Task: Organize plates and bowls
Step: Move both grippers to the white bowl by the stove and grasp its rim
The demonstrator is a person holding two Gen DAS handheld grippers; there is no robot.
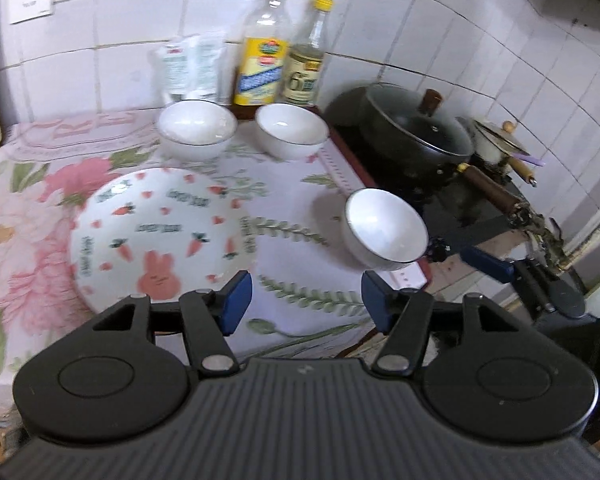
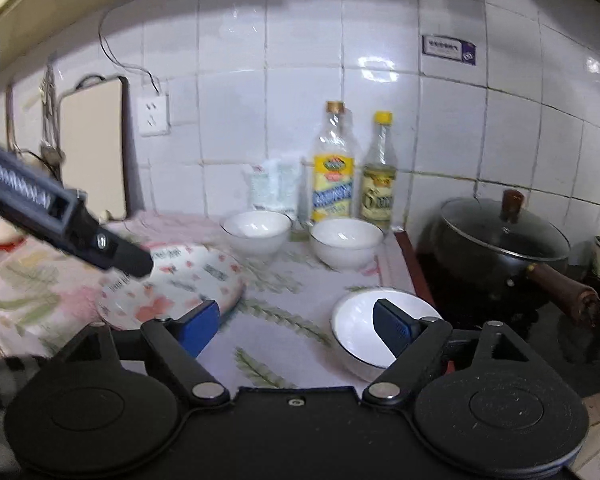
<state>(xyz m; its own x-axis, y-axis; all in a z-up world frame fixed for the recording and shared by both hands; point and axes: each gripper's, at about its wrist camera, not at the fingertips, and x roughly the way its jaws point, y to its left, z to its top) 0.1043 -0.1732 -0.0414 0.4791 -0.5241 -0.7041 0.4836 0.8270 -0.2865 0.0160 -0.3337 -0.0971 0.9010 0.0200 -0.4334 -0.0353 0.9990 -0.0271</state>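
A white plate with carrot and rabbit prints [image 1: 156, 232] lies on the floral cloth, at front left in the left wrist view; it also shows in the right wrist view [image 2: 180, 284]. Two white bowls [image 1: 196, 128] [image 1: 292, 130] stand at the back near the wall, also in the right wrist view [image 2: 257, 232] [image 2: 346, 242]. A third white bowl [image 1: 384, 228] sits by the cloth's right edge [image 2: 364, 328]. My left gripper [image 1: 306, 300] is open and empty, just right of the plate. My right gripper [image 2: 296, 328] is open, its right finger over the third bowl.
Two bottles [image 1: 264, 44] [image 1: 306, 56] and a white packet [image 1: 190, 68] stand against the tiled wall. A black lidded pot [image 1: 416, 128] with a wooden handle sits on the stove at right. A cutting board [image 2: 94, 148] leans at the left wall.
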